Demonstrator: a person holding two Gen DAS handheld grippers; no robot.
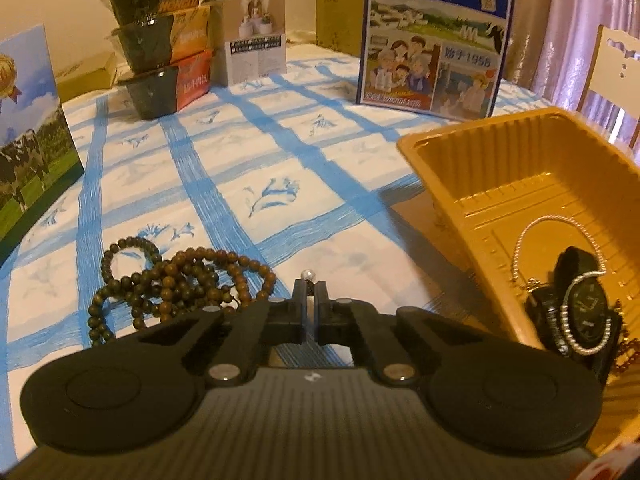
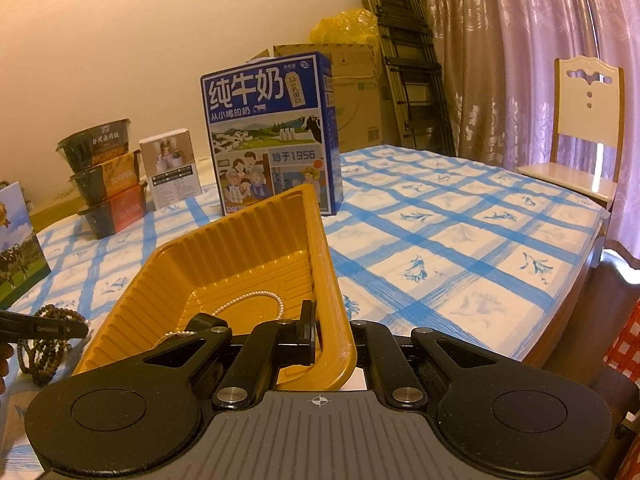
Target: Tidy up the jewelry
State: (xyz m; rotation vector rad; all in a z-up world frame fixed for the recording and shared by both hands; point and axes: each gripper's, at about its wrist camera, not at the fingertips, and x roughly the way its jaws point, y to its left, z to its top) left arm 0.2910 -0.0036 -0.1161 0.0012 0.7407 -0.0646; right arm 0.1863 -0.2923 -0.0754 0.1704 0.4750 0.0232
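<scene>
Tongs on the left [image 1: 308, 288] are pinched nearly together on a small pearl-tipped piece [image 1: 307, 275], its white bead showing just above the fingertips; more of the piece cannot be made out. Just beside and left of those tongs, a tangle of brown wooden bead strands [image 1: 176, 280] lies on the blue-and-white checked cloth [image 1: 240, 152] covering the desk. The right tongs [image 2: 320, 330] are clamped on the near rim of a yellow plastic tray [image 2: 240, 252], one finger [image 2: 306, 326] inside the wall and the other hidden behind it, and the tray sits tilted, its far end raised. Inside the tray rest a pearl necklace [image 2: 256, 298], a black wristwatch [image 1: 588, 308] with a beaded bracelet [image 1: 576, 330] looped over it, and a thin chain [image 1: 534, 286], all gathered at the near end. In the right wrist view the left tongs appear at the left edge, touching the wooden beads. Beyond the tray stands a blue milk carton box [image 2: 272, 140] printed with a family and cows. Farther left are a small white box [image 2: 170, 168] and three stacked black food bowls [image 2: 104, 176]. A cow-picture box [image 1: 28, 128] stands at the left edge. A pale chair [image 2: 580, 128] and pink curtains [image 2: 520, 40] fill the right background, with a folded ladder [image 2: 404, 52] and cardboard boxes [image 2: 352, 92] against the wall.
</scene>
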